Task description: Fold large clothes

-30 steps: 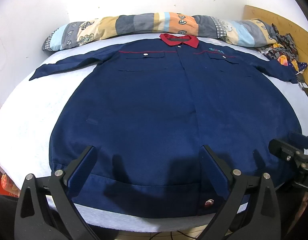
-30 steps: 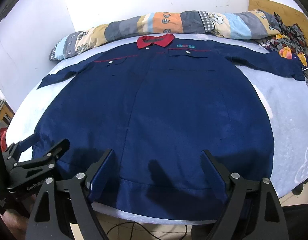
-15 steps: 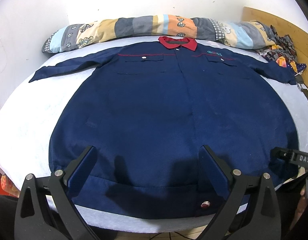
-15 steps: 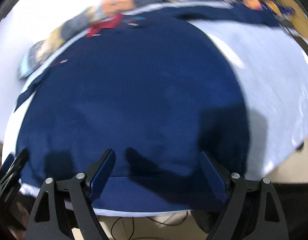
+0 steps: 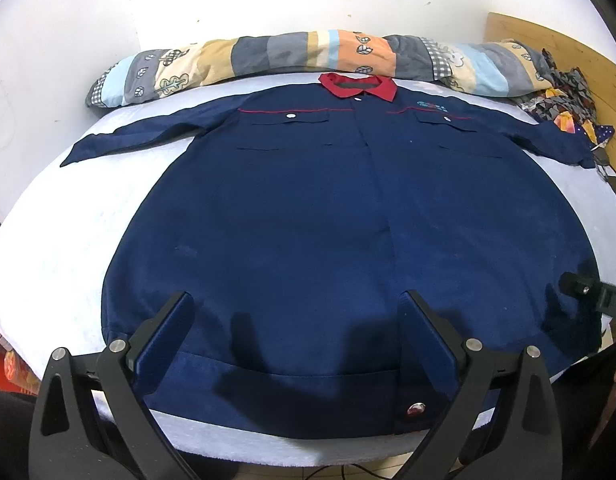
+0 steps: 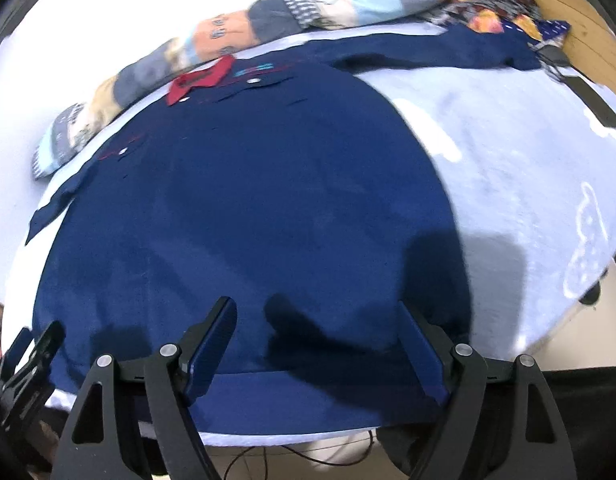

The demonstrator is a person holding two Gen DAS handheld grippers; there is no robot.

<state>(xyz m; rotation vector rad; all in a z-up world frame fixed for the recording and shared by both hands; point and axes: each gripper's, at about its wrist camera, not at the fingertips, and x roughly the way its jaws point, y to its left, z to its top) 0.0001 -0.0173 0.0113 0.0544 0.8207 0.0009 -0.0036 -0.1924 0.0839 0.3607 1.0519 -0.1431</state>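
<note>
A large navy work shirt point(image 5: 308, 216) with a red collar point(image 5: 359, 85) lies flat, front up, on a white bed, both sleeves spread out. It also shows in the right wrist view point(image 6: 243, 208). My left gripper point(image 5: 297, 308) is open and empty, hovering over the shirt's hem. My right gripper point(image 6: 318, 316) is open and empty over the hem's right part, tilted; its tip shows at the right edge of the left wrist view point(image 5: 576, 284). The left gripper's tip shows in the right wrist view point(image 6: 31, 352).
A patchwork pillow point(image 5: 308, 56) lies along the bed's far edge by the white wall. A heap of patterned cloth point(image 5: 564, 92) sits at the far right by a wooden board point(image 5: 548, 40). A dark strap point(image 6: 592, 96) lies on the bedsheet point(image 6: 528, 160).
My right gripper has swung to the right and tilted, so the shirt now sits left in its view. The left gripper has hardly moved. The shirt lies as before.
</note>
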